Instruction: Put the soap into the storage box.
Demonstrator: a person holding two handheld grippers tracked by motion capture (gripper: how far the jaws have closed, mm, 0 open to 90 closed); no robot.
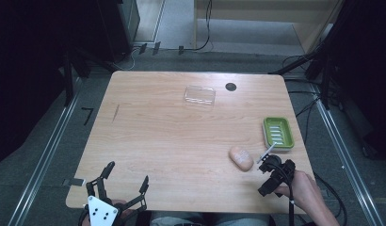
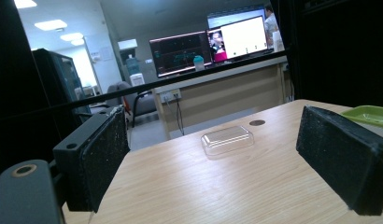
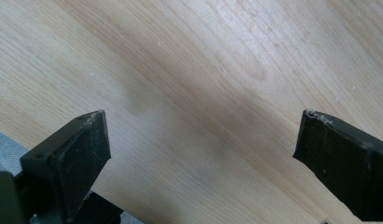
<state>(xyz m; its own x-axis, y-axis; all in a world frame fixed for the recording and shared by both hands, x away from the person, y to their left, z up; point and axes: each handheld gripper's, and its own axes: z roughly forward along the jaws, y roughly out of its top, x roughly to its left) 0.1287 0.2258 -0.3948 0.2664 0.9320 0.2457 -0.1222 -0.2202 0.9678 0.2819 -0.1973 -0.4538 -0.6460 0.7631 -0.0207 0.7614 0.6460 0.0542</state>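
1. A light wooden table (image 1: 172,141) is seen from above; the clear plastic rectangular lid (image 1: 199,95) lying flat on it is taken as landmark.
2. A small dark round hole (image 1: 231,87) is found just right of the lid, near the far edge.
3. A green rectangular soap dish (image 1: 278,133) is set well to the right of the lid and nearer the person, by the right edge.
4. A beige oval soap bar (image 1: 241,158) is laid on the bare wood nearer still, just left of the dish, apart from it.
5. The left gripper (image 1: 126,176) is held far from the lid at the near left edge; jaws are spread wide, nothing between them. The lid (image 2: 227,139) is seen ahead between its jaws.
6. The right gripper (image 1: 270,160) is held in a hand (image 1: 304,188) just right of the soap; its jaws are parted over bare wood (image 3: 203,107), released.
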